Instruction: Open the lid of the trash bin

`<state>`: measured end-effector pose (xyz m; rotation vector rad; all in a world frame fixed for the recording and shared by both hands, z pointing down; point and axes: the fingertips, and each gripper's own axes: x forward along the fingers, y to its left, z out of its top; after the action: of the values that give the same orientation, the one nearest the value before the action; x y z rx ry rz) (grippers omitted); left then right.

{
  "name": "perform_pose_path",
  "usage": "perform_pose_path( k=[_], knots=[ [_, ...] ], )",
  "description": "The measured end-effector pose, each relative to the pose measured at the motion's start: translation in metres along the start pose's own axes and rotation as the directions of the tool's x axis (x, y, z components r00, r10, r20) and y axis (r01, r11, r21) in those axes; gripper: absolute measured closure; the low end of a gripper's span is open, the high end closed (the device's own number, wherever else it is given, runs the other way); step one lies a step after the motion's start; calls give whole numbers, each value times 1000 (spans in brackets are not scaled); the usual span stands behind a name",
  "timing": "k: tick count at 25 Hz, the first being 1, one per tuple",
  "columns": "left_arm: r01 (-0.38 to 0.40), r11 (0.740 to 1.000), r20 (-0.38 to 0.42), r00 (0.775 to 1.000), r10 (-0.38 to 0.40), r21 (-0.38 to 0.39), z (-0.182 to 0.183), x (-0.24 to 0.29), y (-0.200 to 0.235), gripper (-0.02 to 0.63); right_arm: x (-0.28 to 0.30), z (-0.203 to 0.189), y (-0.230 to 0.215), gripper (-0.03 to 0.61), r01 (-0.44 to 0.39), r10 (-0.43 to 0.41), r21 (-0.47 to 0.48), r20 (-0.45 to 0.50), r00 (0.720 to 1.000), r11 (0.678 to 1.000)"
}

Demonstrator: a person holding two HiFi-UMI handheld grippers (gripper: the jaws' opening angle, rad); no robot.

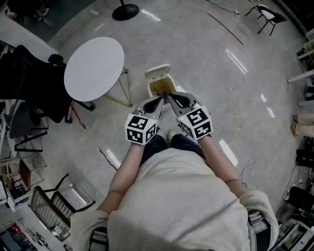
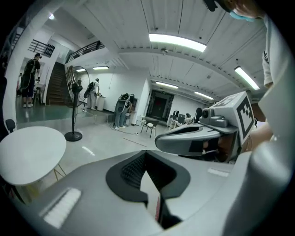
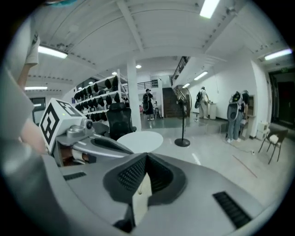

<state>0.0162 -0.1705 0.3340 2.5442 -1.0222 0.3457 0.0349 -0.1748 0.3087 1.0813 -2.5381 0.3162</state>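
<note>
The small cream trash bin (image 1: 161, 87) stands on the floor just ahead of the person's feet. Its lid (image 1: 157, 72) is tipped up and back, so the brownish inside shows. My left gripper (image 1: 161, 98) and right gripper (image 1: 171, 97) are held side by side above the bin's near edge, tips almost touching each other. Both point level across the room. In the left gripper view the left gripper (image 2: 145, 155) has its jaws shut with nothing between them. The right gripper (image 3: 146, 157) is likewise shut on nothing. Neither gripper view shows the bin.
A round white table (image 1: 94, 68) on thin legs stands left of the bin. A black office chair (image 1: 29, 83) is further left, and a wire basket (image 1: 53, 206) lies at the lower left. A fan base (image 1: 125, 11) and a folding chair (image 1: 268, 17) stand far off. Several people stand in the distance.
</note>
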Motion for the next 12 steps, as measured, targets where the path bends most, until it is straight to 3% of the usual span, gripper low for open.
perform_pose_path(
  k=[2,5,10,12],
  knots=[
    [-35,999,53,998,35,9,21,-8,5,604,-5,16,-2,572,17,-15,-58,25,1000,998],
    [-77,997,122,990,76,8,46,-19,8,604,-17,35,-6,572,49,-43,-71,86,995,996],
    [-58,996,197,980,43,68,67,-31,4,604,-23,58,-1,572,57,-52,-24,170,984,998],
    [-60,997,216,975,47,55,68,-35,2,604,-26,61,6,572,58,-49,-41,194,980,997]
  ],
)
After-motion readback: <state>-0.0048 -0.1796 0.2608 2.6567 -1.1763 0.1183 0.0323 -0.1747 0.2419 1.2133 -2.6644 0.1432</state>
